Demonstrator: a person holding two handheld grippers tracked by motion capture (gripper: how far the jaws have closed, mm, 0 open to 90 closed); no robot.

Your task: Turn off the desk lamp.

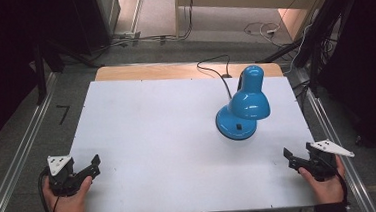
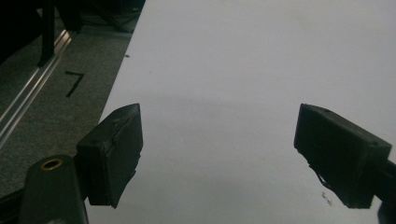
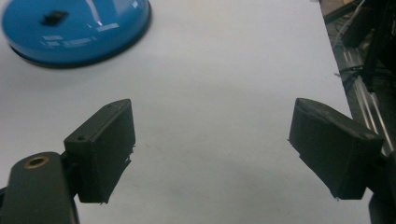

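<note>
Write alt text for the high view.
A blue desk lamp stands on the right half of a white table, its black cord trailing off the far edge. At the near corners, a person's hands hold the left gripper and right gripper, jaws open and empty.

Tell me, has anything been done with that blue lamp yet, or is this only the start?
It looks like the very start. Done: nothing visible; the lamp stands upright on the white table, untouched. In hand: nothing; the left gripper and right gripper both rest open at the near corners, holding nothing. Left: everything, whatever the job is. The right gripper is nearer the lamp, so it may reach first.
</note>
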